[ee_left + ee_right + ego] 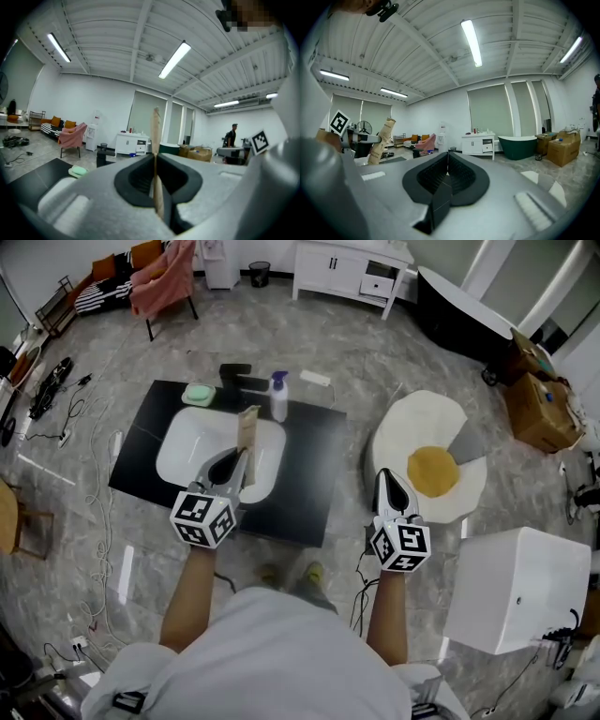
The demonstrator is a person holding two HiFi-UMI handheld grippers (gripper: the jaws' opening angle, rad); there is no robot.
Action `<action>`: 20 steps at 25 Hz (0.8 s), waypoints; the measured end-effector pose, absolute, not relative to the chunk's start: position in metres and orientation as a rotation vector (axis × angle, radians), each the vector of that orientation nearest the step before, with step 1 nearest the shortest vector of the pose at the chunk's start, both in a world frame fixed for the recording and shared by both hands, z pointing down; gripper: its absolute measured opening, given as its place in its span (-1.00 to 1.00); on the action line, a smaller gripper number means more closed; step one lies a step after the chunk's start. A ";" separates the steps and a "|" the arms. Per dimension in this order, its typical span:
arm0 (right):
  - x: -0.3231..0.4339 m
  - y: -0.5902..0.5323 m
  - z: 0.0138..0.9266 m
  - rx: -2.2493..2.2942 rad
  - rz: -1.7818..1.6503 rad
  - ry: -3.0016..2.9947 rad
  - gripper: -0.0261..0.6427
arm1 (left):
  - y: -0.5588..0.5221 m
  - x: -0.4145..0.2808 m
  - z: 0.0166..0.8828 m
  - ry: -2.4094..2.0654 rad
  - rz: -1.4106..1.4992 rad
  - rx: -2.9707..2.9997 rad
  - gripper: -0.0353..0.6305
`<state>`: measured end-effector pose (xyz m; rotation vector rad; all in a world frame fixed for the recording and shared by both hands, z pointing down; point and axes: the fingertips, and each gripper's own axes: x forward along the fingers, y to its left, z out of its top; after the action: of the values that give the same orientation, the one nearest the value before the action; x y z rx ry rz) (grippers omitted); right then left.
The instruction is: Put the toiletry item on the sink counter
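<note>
A flat tan paper packet stands upright, pinched at its lower end by my left gripper, which is shut on it. It hangs over the white sink basin set in the black counter. In the left gripper view the packet shows edge-on between the pads of that gripper. My right gripper is off the counter's right side, over the floor, shut with nothing in it. In the right gripper view its pads meet, and the packet appears at the left.
On the counter's far edge lie a green soap, a white spray bottle and a black item. An egg-shaped rug lies right of the counter. A white box stands at the near right. Cables trail on the floor at left.
</note>
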<state>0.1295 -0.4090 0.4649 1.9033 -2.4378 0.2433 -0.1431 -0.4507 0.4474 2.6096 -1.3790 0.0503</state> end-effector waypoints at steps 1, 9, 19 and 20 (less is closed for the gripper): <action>0.131 -0.412 0.465 1.898 0.242 -2.443 -0.91 | -0.453 -0.140 0.447 -1.381 0.051 2.609 -0.85; 0.146 -0.427 0.465 1.886 0.224 -2.477 -0.91 | -0.471 -0.117 0.450 -1.384 0.060 2.600 -0.85; 0.150 -0.432 0.465 1.857 0.208 -2.504 -0.91 | -0.489 -0.098 0.467 -1.344 0.106 2.556 -0.85; 0.151 -0.433 0.466 1.858 0.213 -2.503 -0.91 | -0.491 -0.096 0.472 -1.337 0.116 2.550 -0.85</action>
<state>0.1512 -0.4325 0.4663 1.8585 -2.5030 0.2129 -0.0958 -0.4906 0.4717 2.5499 -1.3371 0.1156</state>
